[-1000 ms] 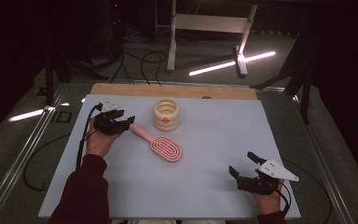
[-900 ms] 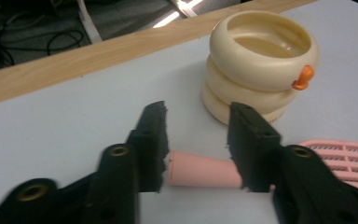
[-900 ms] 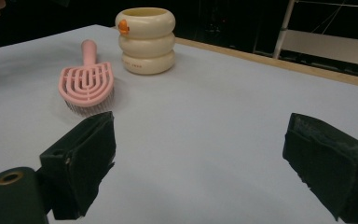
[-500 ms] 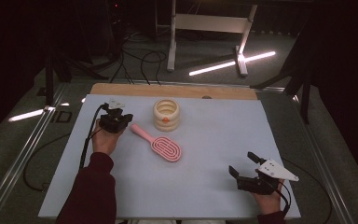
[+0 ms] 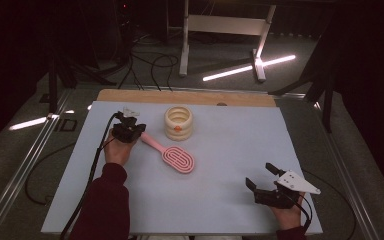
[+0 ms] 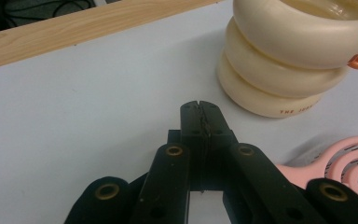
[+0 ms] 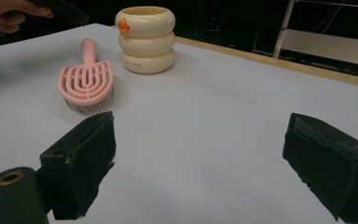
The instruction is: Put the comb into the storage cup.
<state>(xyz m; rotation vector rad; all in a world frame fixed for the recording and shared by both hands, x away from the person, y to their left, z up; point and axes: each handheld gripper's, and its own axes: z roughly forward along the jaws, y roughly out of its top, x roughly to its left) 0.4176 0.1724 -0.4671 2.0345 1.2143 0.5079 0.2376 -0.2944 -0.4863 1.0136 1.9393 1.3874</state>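
Looking down from the high view, the left tool (image 5: 136, 128) sits at the far left of the pale blue bench (image 5: 230, 150), held in the person's left hand (image 5: 116, 149), its tips right at the handle end of the pink hairbrush (image 5: 172, 153). The brush lies flat, handle toward the left tool and its oval head toward the middle of the bench. Just beyond the handle stands a cream ribbed cup (image 5: 178, 122), near the brush but apart from it. The right tool (image 5: 261, 176) rests low at the near right corner, well apart from the brush, its jaws spread wide with nothing between them.

In the left gripper view, the left tool (image 6: 199, 108) has its two black jaws pressed tip to tip; they have just been closing and nothing lies between them, bare bench beneath. The hairbrush (image 6: 340, 163) shows at the lower right, beside the jaws and outside them. The cup (image 6: 284, 60) rises at the upper right, with an orange tab on its side.

In the right gripper view, the right tool (image 7: 196, 163) stands wide open over bare bench. Farther off the hairbrush (image 7: 86, 81) lies bristles down, handle pointing away, and the cup (image 7: 145, 39) stands just behind it. The left hand (image 7: 9, 14) shows at the top left corner.
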